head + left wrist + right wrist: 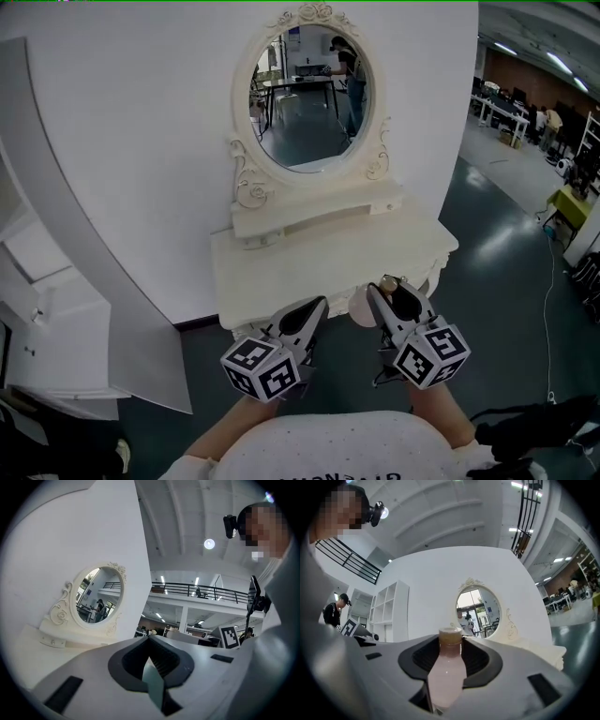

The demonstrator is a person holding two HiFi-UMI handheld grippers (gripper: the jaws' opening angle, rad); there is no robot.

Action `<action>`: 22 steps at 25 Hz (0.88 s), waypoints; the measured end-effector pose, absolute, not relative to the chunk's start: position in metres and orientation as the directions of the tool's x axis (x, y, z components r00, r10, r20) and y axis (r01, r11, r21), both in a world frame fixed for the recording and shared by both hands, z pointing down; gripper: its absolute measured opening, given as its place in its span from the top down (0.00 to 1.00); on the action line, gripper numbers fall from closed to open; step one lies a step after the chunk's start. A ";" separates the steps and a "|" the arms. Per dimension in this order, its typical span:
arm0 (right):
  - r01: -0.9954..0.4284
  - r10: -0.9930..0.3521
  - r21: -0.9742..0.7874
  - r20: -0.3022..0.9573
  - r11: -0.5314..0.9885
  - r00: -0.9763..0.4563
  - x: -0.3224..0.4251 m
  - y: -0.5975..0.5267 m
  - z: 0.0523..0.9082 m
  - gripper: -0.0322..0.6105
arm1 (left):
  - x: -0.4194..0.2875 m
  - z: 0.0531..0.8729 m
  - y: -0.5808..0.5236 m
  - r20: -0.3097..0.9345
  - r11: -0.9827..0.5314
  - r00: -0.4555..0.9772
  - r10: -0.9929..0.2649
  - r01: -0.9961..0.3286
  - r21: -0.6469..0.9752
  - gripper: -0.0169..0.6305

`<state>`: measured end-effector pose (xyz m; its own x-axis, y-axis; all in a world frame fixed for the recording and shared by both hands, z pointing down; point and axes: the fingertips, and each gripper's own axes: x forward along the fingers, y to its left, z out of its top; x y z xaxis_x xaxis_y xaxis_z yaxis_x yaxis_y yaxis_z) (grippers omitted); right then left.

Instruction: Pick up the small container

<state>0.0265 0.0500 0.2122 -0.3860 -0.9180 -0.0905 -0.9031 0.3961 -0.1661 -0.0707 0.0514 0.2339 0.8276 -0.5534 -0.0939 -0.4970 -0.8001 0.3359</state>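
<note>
The small container is a little bottle [445,672] of pale pink liquid with a tan cap. My right gripper [451,641] is shut on it, and the bottle stands upright between the dark pads with its cap level with the jaw tips. In the head view the right gripper [384,289] is held just off the front edge of the white dressing table [281,272], and the cap [388,280] peeks out at its tip. My left gripper [319,303] hangs beside it to the left. Its jaws are shut with nothing between them in the left gripper view [149,641].
An oval mirror [309,94] in a carved white frame stands at the back of the table against a curved white wall [122,169]. White shelving [37,309] is at the left. Dark glossy floor [506,234] stretches to the right toward distant desks.
</note>
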 end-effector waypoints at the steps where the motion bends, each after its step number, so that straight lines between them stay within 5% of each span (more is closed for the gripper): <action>1: -0.903 -0.919 -0.167 -0.085 0.395 -0.386 0.019 0.055 0.214 0.72 | -0.075 0.235 0.057 -0.095 -0.805 0.833 -0.545 -0.488 0.336 0.97; 22: -0.931 -0.949 -0.186 -0.056 0.314 -0.309 -0.033 0.079 0.236 0.72 | -0.140 0.255 0.077 -0.075 -0.809 0.848 -0.525 -0.470 0.353 0.97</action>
